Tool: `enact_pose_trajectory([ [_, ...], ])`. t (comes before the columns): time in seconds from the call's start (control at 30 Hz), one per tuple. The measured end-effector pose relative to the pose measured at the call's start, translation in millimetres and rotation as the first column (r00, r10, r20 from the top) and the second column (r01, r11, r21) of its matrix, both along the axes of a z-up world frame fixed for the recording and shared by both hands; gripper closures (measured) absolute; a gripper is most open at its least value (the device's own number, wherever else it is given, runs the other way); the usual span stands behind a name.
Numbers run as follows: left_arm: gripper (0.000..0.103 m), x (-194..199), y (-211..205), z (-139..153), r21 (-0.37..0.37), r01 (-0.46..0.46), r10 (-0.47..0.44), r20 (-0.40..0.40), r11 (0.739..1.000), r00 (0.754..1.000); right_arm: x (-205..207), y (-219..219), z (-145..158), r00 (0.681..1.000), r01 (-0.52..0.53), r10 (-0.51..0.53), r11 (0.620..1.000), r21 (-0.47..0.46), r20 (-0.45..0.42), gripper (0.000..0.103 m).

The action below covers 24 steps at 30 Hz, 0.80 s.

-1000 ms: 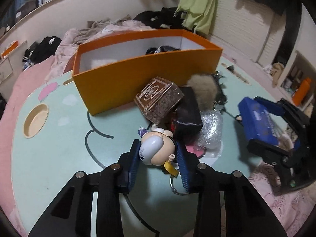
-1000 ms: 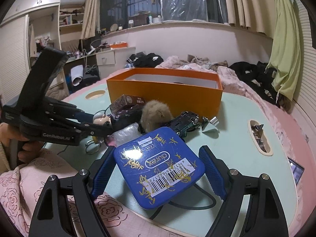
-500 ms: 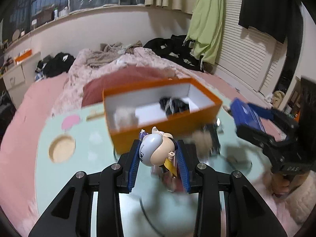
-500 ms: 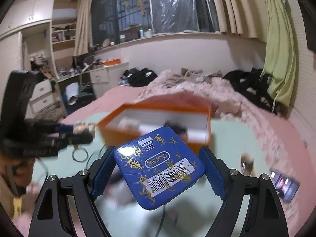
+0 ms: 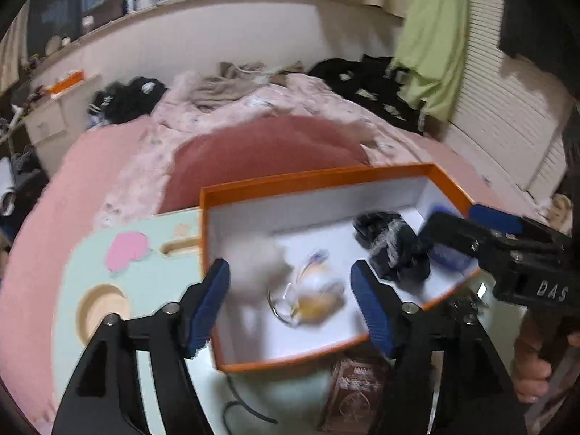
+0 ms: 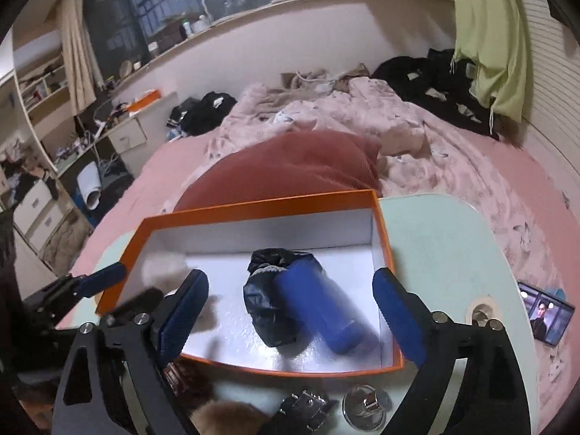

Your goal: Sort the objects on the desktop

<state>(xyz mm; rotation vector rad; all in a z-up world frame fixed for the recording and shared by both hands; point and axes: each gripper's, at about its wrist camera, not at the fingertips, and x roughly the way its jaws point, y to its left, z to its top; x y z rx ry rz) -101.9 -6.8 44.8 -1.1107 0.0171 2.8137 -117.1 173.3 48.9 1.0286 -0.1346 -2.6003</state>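
Note:
The orange box (image 5: 308, 181) with a white inside lies under both grippers. My left gripper (image 5: 290, 306) hangs above its near left part with jaws opening; the little figurine with its key ring (image 5: 313, 291) shows blurred and loose below them, touching neither pad. My right gripper (image 6: 290, 315) is over the box's right half, jaws also opening. The blue tin (image 6: 319, 304) is blurred and free of the pads, leaning on a black bag (image 6: 266, 304) inside the box. A pale fuzzy ball (image 5: 253, 264) also lies in the box.
On the mint table (image 6: 442, 246) in front of the box are a brown card box (image 5: 355, 388), a brown fur ball (image 6: 224, 417), a black toy car (image 6: 304, 409) and a silver piece (image 6: 366, 406). A photo card (image 6: 547, 311) lies at the right. A pink bed is behind.
Both grippers rose from the table to over the orange box and opened. The figurine left the left pads and the blue tin left the right pads; both now show inside the box.

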Motion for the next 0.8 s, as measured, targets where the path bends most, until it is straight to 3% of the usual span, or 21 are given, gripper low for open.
enact_pose_trajectory([
  [0.1, 0.03, 7, 10, -3, -0.068, 0.001, -0.002, -0.02, 0.998, 1.0, 5, -7, -1, 1.0, -0.018, 0.019, 1.0, 0.025, -0.012, 0.004],
  [0.57, 0.029, 25, -1, 0, -0.04, 0.034, -0.035, -0.025, 0.999, 0.999, 33, -19, -9, 0.996, -0.07, 0.076, 0.991, 0.115, -0.045, 0.004],
  [0.63, 0.029, 30, -5, 8, -0.02, 0.041, -0.041, -0.029, 0.999, 0.999, 39, -13, -6, 0.996, -0.066, 0.07, 0.995, 0.08, -0.05, 0.004],
  [0.73, 0.029, 60, -12, 29, 0.007, 0.053, -0.052, -0.109, 0.999, 0.993, 59, 7, 12, 0.993, -0.065, 0.059, 0.996, -0.058, -0.105, 0.004],
  [0.8, 0.02, 81, -18, 37, 0.01, 0.039, -0.037, -0.109, 0.999, 0.993, 77, 22, 24, 0.99, -0.069, 0.051, 0.989, -0.131, -0.133, 0.004],
])
